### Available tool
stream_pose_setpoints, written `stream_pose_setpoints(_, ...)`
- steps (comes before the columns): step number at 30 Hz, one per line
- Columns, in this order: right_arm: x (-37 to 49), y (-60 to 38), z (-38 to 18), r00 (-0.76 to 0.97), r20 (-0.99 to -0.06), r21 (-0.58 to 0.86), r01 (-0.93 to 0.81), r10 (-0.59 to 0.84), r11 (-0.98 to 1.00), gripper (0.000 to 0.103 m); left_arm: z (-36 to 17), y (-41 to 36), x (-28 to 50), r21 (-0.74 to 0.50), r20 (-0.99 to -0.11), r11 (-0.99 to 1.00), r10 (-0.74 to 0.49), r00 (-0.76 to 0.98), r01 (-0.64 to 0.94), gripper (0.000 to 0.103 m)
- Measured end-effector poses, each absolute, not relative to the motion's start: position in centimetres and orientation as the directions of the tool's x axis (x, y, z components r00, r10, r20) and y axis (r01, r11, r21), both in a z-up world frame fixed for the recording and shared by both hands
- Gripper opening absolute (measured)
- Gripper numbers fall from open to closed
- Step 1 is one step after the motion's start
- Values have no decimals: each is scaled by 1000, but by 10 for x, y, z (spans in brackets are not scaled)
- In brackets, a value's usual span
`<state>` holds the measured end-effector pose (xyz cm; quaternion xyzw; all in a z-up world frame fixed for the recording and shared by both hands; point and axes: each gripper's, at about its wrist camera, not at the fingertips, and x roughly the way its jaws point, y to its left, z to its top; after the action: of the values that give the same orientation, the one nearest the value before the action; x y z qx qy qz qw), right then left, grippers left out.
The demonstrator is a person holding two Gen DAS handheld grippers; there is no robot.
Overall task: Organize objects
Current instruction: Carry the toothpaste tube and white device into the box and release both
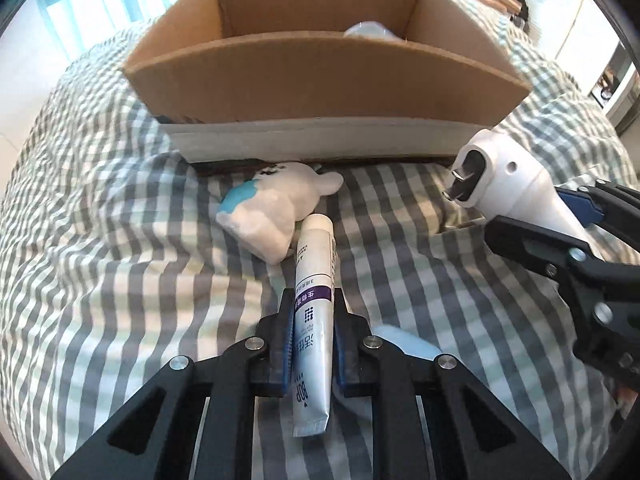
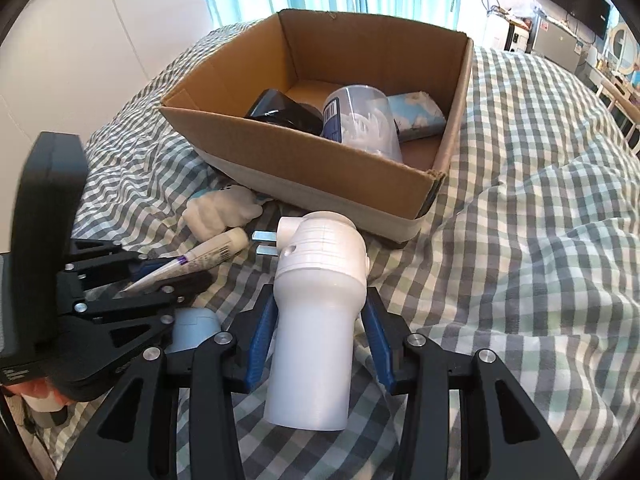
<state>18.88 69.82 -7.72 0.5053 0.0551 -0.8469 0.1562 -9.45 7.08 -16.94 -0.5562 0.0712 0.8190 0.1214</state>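
Observation:
My left gripper [image 1: 313, 304] is shut on a white tube with a purple band [image 1: 313, 320], held above the checked bedcover; it also shows in the right wrist view [image 2: 208, 258]. My right gripper [image 2: 318, 300] is shut on a white plug-in device with two metal prongs [image 2: 316, 300], seen from the left wrist view too [image 1: 508, 184]. A cardboard box [image 2: 224, 120] sits ahead on the bed, holding a black object [image 2: 280, 110], a clear container [image 2: 364, 120] and a blue patterned pack [image 2: 416, 114]. A white and blue plush toy [image 1: 272, 208] lies in front of the box.
A light blue object [image 1: 412, 344] lies on the bedcover under the left gripper, also in the right wrist view [image 2: 194, 328]. The checked bedcover [image 2: 520, 200] spreads wide to the right of the box. Curtains, a wall and furniture stand behind the bed.

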Motion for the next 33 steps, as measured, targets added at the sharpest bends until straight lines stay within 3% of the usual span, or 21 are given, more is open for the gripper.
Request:
stream_pose_setpoints(22,257,650,18,-629,-759,-107,373,-166,-922,43,-37,25,-45,-15,-763,-961,191,-618,-277,15)
stream_pose_setpoints(33,243,645,82,-714,-671,-110,363,-200,-925,43,29,30,-83,47,-674,-961,170,-719,-271,15)
